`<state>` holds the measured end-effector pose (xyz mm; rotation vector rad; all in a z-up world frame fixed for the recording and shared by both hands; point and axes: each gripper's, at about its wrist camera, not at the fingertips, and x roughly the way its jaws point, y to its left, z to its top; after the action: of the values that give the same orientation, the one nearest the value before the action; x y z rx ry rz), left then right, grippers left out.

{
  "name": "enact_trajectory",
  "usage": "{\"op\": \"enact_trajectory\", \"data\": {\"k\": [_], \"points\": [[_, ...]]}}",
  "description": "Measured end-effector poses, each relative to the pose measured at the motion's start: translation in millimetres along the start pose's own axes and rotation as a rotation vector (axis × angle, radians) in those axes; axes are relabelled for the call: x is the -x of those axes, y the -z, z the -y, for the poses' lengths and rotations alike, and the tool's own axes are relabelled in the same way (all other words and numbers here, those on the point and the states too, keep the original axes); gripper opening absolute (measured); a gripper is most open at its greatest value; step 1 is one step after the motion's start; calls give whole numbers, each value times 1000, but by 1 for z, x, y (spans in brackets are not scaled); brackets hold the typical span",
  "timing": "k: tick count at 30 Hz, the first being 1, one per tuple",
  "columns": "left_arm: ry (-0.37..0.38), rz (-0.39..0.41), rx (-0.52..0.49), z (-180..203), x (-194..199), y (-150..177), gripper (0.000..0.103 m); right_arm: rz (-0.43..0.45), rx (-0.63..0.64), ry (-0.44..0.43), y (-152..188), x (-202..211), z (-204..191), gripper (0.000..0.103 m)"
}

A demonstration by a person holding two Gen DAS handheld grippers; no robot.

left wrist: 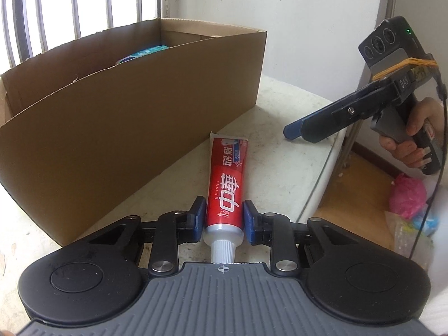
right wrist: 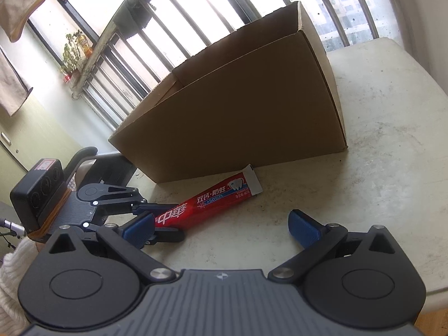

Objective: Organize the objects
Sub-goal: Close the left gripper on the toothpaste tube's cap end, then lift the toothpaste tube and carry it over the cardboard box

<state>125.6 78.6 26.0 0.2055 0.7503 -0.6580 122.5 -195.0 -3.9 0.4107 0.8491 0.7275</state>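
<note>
A red toothpaste tube (left wrist: 227, 184) with a white cap lies on the white table, next to the open cardboard box (left wrist: 126, 128). My left gripper (left wrist: 224, 212) is shut on the tube near its cap end, blue pads pressing both sides. In the right wrist view the tube (right wrist: 212, 201) lies in front of the box (right wrist: 238, 112), with the left gripper (right wrist: 156, 221) holding its left end. My right gripper (right wrist: 221, 229) is open and empty, a little above the table near the tube. It shows in the left wrist view (left wrist: 296, 130) at the table's right edge.
A blue-green item (left wrist: 145, 53) lies inside the box. The table's right edge (left wrist: 330, 162) drops to a wooden floor with a pink bag (left wrist: 408, 196). Barred windows (right wrist: 196, 28) stand behind the box. A dark chair (right wrist: 106, 168) is left of the table.
</note>
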Motion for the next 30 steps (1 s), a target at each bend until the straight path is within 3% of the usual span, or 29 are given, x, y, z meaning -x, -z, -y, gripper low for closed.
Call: {"op": "enact_trajectory", "data": {"k": [5, 12, 16, 22, 28, 30], "points": [[-5, -13, 26, 1, 0, -1, 26, -7, -37, -1, -3, -1, 3, 103], [164, 29, 197, -36, 2, 9, 25, -16, -36, 28, -7, -8, -1, 103], [190, 40, 187, -40, 2, 11, 25, -7, -91, 39, -9, -14, 0, 103], [277, 65, 260, -59, -1, 20, 25, 9, -179, 71, -15, -26, -2, 101], [320, 89, 296, -64, -4, 21, 25, -34, -301, -11, -10, -38, 1, 80], [313, 92, 275, -63, -3, 21, 25, -25, -355, -15, -8, -41, 4, 66]]}}
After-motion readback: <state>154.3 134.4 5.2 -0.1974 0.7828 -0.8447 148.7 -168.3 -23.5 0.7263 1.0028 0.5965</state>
